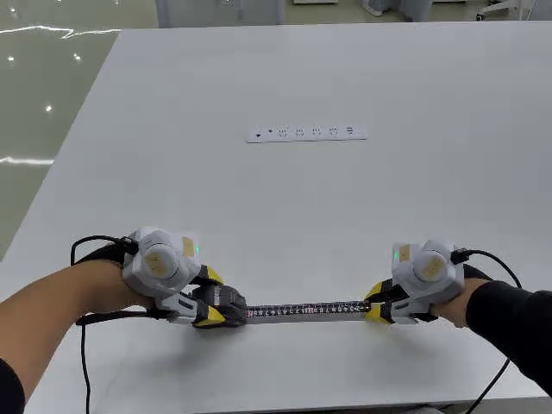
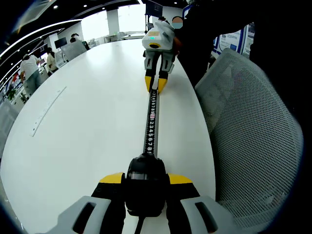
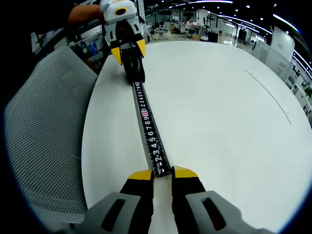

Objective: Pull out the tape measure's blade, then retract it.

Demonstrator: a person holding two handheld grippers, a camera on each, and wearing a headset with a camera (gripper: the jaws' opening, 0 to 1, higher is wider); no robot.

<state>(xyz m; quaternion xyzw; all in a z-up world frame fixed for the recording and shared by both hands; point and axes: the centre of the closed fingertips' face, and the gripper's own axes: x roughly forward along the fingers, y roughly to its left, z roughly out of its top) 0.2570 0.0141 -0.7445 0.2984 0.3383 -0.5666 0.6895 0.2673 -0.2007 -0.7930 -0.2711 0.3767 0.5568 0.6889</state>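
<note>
The left gripper clamped the tape measure case between its jaws at the counter's near edge. The blade ran straight rightward to the right gripper, whose jaws pinched its tip, ready for retraction.

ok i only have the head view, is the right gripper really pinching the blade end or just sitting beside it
Observer: In the right gripper view the right gripper has its yellow tips closed on the end of the blade, near the 2 mark.
Operator: and the case in the left one
Observer: The left gripper view shows the black tape measure case seated between the jaws of the left gripper, with the blade running straight out.
Operator: anything near the table edge
Observer: A grey mesh chair back stands just past the near edge of the table.
</note>
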